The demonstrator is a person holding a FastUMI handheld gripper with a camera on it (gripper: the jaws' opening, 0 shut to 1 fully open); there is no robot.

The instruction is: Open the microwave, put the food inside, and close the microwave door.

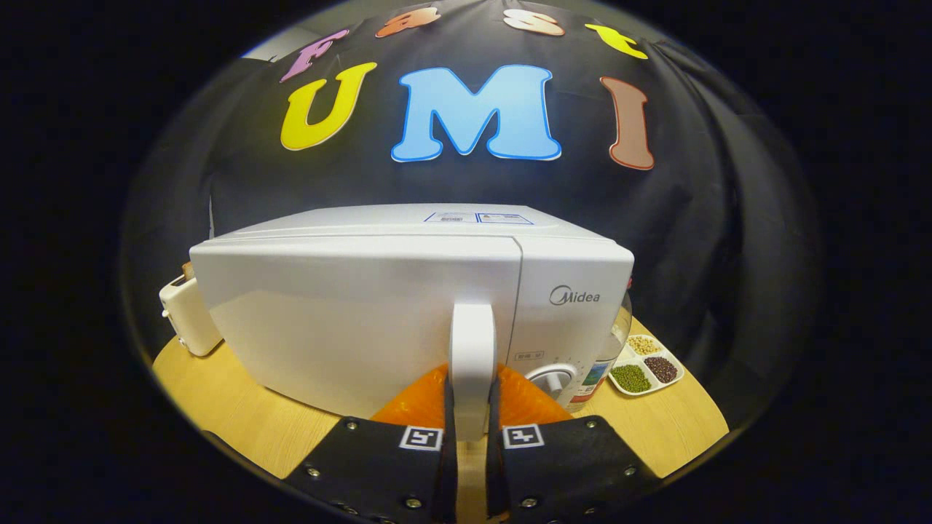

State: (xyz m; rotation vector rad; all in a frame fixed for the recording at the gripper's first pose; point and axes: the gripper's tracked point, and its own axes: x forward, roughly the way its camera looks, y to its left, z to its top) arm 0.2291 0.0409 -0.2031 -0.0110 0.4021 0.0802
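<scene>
A white microwave [364,306] stands on the wooden table [218,407] right in front of me, its door flush with the body. A white vertical handle [472,356] runs down the door's right side. My gripper [472,426] is shut on the lower part of that handle, one finger pressing on each side. To the right of the handle is the control panel with a round knob [551,380]. No food item can be made out here.
A white toaster [188,314] stands to the left of the microwave. To its right are a clear jar [606,356] and a white divided tray [646,365] holding beans in three compartments. Bare table lies at the front left and front right.
</scene>
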